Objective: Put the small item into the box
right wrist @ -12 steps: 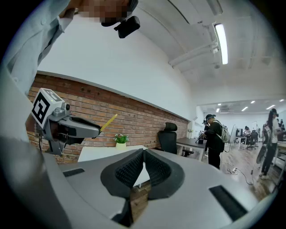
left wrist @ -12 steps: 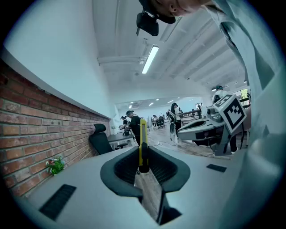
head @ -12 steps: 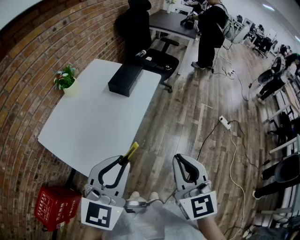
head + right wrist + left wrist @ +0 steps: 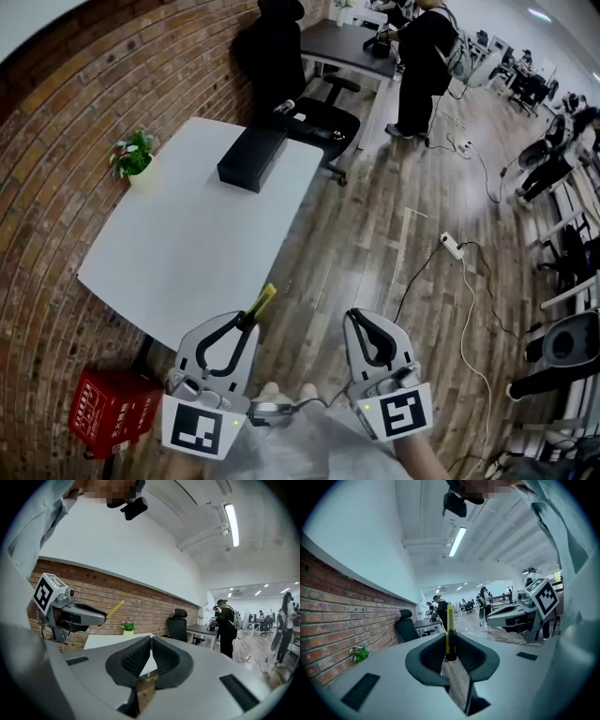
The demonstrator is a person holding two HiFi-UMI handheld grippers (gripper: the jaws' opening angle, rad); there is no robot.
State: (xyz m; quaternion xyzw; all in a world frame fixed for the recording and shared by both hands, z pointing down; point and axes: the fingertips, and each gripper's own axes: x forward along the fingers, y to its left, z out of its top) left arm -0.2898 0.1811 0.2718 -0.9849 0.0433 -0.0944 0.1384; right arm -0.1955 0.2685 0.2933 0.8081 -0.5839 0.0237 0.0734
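Yellow item (image 4: 262,304): where is it sitting in the head view?
— It is sticking out, up and to the right, from the left gripper (image 4: 247,322) at the lower middle of the frame. The jaws are pinching its lower end. The box (image 4: 251,157) is lying well apart in the upper middle, on the far end of the table (image 4: 178,253). Its long side is slanting up-right, much as the item is pointing.

And the right gripper (image 4: 362,326)?
— It is hanging just beside the left one, further from the table. So I am judging the left one the nearer, with the carry going up-frame.

What is the left gripper view showing?
— The left gripper (image 4: 449,657) is clamping the item (image 4: 449,627), which is standing upright in mid frame. I am not making out the box there.

And the right gripper view?
— The right gripper (image 4: 150,645) is pressing its jaws together with nothing between them. The item (image 4: 115,608) is showing at middle left, jutting up-right from the other gripper. A corner of the table (image 4: 105,640) is showing just behind the jaws, and the box is not showing.
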